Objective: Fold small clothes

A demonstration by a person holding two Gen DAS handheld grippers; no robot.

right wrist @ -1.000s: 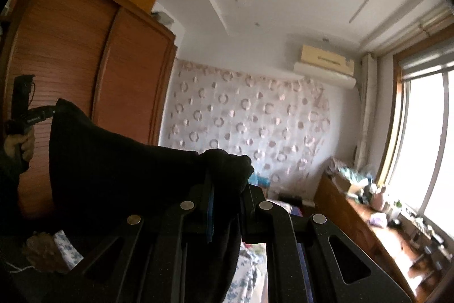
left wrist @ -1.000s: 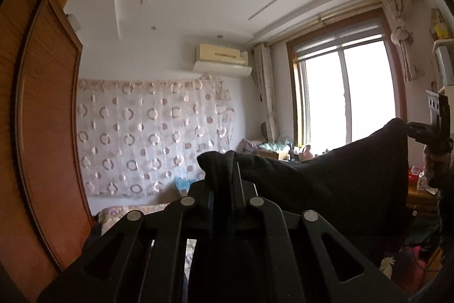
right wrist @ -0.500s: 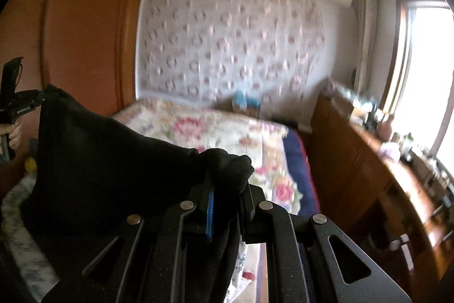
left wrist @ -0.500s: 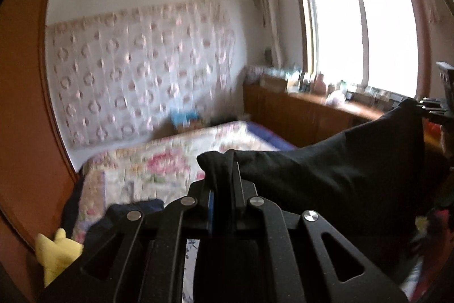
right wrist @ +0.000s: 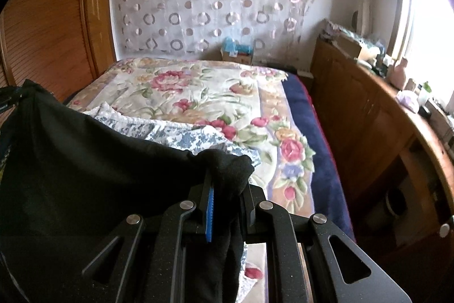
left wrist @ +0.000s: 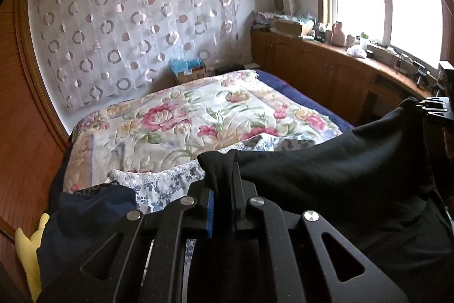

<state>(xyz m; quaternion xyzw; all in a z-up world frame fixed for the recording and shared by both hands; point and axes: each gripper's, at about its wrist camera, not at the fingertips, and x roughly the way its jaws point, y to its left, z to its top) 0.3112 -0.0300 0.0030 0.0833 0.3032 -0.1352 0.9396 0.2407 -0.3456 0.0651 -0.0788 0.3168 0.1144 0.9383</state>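
Note:
A black garment hangs stretched in the air between both grippers, above the near end of the bed. My left gripper is shut on one bunched corner of it. The other corner is pinched in my right gripper, which also shows far right in the left wrist view, right gripper. In the right wrist view the black garment sags leftward to the left gripper at the frame's edge. A blue-and-white floral garment lies on the bed behind the black cloth.
The bed carries a floral quilt over a dark blue cover. A navy garment and something yellow lie at its near left. Wooden cabinets with clutter line the right; a wooden wardrobe stands left.
Both grippers have tipped down from facing the ceiling and wall to facing the bed, keeping hold of the black garment, which stays stretched between them.

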